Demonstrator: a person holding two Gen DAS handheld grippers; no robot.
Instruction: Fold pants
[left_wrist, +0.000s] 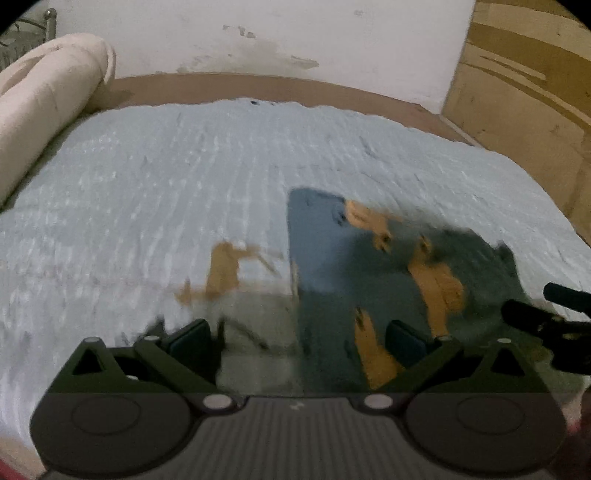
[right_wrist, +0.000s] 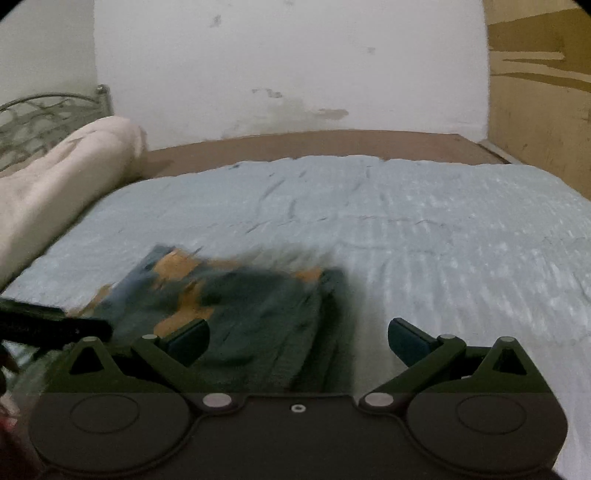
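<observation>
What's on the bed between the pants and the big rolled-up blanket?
Nothing but bare light blue bedspread. The right wrist view shows it best: only wrinkled cover lies between the pants and the cream rolled blanket.

The pants (left_wrist: 332, 266) (right_wrist: 251, 317) are dark teal-grey with orange patches, lying bunched and partly folded on the light blue bed cover. Their outline is blurred in both views; one straight edge runs along their left side in the left wrist view.
</observation>
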